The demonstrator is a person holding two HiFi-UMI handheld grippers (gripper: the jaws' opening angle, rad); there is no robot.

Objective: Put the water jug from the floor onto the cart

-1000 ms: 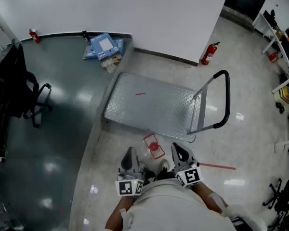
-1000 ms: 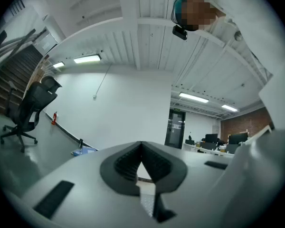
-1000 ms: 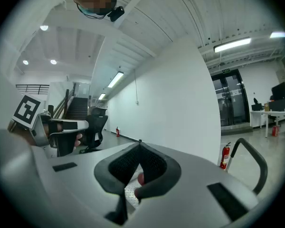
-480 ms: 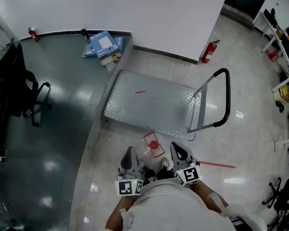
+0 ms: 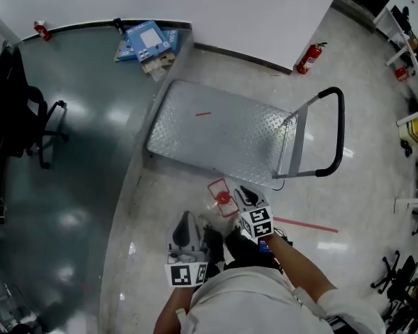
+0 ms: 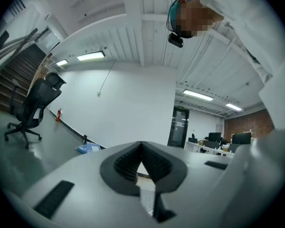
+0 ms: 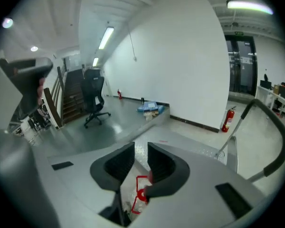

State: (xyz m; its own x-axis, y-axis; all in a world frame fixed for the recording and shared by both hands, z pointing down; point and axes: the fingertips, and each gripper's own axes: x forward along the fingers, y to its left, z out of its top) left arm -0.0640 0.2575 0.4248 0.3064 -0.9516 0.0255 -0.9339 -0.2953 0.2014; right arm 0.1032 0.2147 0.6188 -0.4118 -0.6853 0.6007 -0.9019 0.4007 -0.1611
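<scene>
The right gripper (image 7: 140,151) holds its two fingers (image 7: 164,165) a narrow gap apart and opening, pressing on nothing. Through the gap shows the one water jug (image 7: 138,194), clear with a red cap, lying on the floor (image 5: 160,200) just beside the near edge of the single cart (image 5: 216,131). The left gripper (image 6: 141,148) has its fingers closed together, empty. Two red fire extinguishers (image 5: 308,58) stand by the wall (image 5: 230,12), and one office chair (image 5: 28,110) stands well apart.

Bright ceiling tubes (image 7: 106,37) glare off glossy floor (image 5: 70,221), fisheye-warped edges.
</scene>
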